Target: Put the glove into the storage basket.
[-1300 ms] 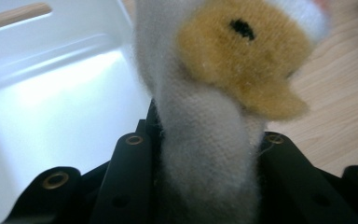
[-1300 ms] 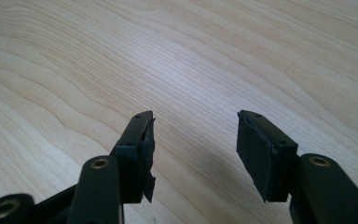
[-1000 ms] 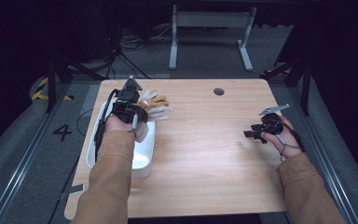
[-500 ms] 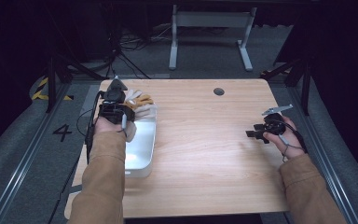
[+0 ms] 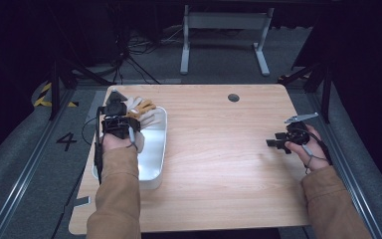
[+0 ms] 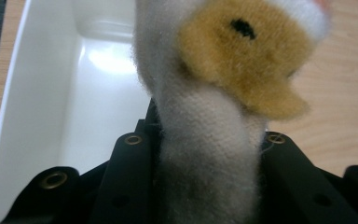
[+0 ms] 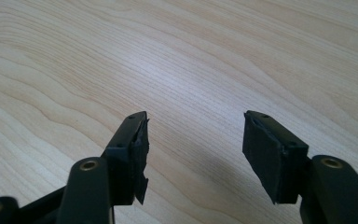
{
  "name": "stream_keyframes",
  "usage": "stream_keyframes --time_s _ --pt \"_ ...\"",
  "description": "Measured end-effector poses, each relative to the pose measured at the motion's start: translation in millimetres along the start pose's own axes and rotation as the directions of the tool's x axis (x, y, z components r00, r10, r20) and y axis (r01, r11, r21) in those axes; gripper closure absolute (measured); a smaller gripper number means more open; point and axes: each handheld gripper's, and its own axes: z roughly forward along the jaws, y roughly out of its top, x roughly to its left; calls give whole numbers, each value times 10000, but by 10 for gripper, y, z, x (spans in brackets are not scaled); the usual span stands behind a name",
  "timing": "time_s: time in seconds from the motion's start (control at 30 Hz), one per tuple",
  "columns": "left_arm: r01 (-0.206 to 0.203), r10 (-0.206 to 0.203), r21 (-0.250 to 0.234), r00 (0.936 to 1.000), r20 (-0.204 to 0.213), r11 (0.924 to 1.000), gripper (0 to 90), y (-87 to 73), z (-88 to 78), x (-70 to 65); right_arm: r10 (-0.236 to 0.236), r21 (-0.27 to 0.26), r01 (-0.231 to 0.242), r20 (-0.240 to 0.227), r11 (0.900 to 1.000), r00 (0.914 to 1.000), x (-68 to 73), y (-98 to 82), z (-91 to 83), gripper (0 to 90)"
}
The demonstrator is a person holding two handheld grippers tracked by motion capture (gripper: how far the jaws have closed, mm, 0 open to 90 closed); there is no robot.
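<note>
Left gripper (image 5: 129, 113) clamps plush toy (image 6: 214, 93) over white bin (image 5: 154, 149); right gripper (image 7: 193, 140) wide, opening, nothing between.

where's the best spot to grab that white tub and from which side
A judgement: take the white tub by its long right rim, coming from above with one jaw inside the wall and one outside. The rim is thin and upright, and that side faces bare table. The right gripper is open there with nothing between its jaws, while the left gripper holds the plush toy over the tub's far end.

A fuzzy cloth plush toy (image 6: 214, 93), a glossy white plastic tray (image 5: 155, 149), a matt wood-grain table (image 5: 219, 164).
</note>
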Motion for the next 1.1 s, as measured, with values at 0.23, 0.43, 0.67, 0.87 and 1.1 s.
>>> stream_keyframes --time_s 0.23,0.43,0.67,0.87,1.1 --pt "440 -448 -331 9987 -232 9985 687 -34 81 -41 -148 56 148 -75 9999 9999 15 8 26 420" --pt "470 -480 -199 9976 -504 9987 684 -39 134 -29 -106 17 106 -95 9999 9999 2 5 21 419" --pt "531 -531 -12 9977 -412 9986 680 -102 293 33 -65 93 65 -35 9999 10000 -8 -6 31 416" --pt "700 -691 222 9968 -394 9973 679 -157 452 99 -78 156 79 -57 9998 10000 -7 -12 42 412" --pt "881 -868 482 9959 -270 9949 678 -195 629 167 -92 285 92 -19 9996 10000 -14 -26 69 411"
